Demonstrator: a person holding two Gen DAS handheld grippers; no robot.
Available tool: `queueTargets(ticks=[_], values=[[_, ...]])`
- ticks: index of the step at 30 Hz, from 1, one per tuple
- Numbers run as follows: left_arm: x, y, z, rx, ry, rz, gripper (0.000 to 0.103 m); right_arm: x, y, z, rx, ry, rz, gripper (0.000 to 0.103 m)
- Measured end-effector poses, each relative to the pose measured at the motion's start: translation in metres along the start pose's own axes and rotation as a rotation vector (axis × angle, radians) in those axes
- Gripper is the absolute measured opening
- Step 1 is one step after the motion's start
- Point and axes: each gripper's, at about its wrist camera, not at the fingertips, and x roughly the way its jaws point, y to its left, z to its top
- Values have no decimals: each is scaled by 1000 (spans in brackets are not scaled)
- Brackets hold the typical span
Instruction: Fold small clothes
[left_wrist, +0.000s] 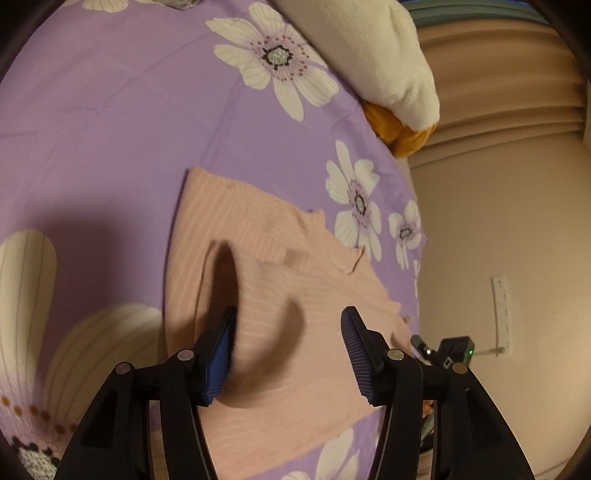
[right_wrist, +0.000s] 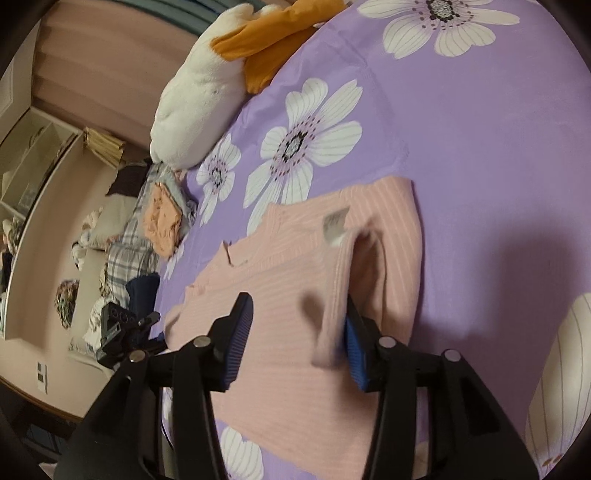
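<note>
A pink ribbed garment (left_wrist: 258, 221) lies partly folded on a purple bedspread (left_wrist: 110, 129) printed with white flowers. My left gripper (left_wrist: 290, 314) is open just above it. A raised fold of the cloth leans against the left blue pad (left_wrist: 218, 362), while the right pad stands clear. In the right wrist view the same pink garment (right_wrist: 280, 350) shows a grey label near its neck. My right gripper (right_wrist: 297, 299) is open over it, with a lifted edge of cloth resting by the right pad (right_wrist: 354, 354) and a gap to the left pad.
A white and orange plush toy (left_wrist: 369, 48) (right_wrist: 199, 88) lies at the far edge of the bed. Beside the bed are a pile of clothes (right_wrist: 162, 218), plaid fabric, and a black device (right_wrist: 118, 325) (left_wrist: 458, 347). A beige wall (left_wrist: 517, 221) stands past the bed's edge.
</note>
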Motion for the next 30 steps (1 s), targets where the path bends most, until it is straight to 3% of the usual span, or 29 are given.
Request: queueTargets(ticks=[4,5,6,8,12,16,20,22,23,24,30], values=[[5,3,-7,-25,14,-14,51,10,5,-8,-35,39,-53,12],[5,1,-9,-23,17,-14,42,10,7,-9,-52,39,-60,7],[4,0,-11,-19,19,-6,26,9,9,-10,-70,32,-65,7],[3,0,-9,-39,17,-20,17,6,10,-6,-65,10,-49,6],[-1,7,14,-193,-78,-153,10,6,6,20,39,-50,54,6],[9,8,45,-291,-185,-206,10,23,-1,53,166,-97,78,6],[22,19,69,-374,-239,-165,10,47,-16,78,288,-106,3,15],[26,34,76,-437,-242,-123,10,56,-22,86,316,-107,-25,29],[27,36,77,-443,-238,-99,10,57,-24,88,325,-109,-27,42],[27,40,77,-444,-232,-70,10,57,-26,90,335,-114,-30,45],[-3,43,69,-352,-258,-2,11,30,-16,86,229,-171,-39,46]])
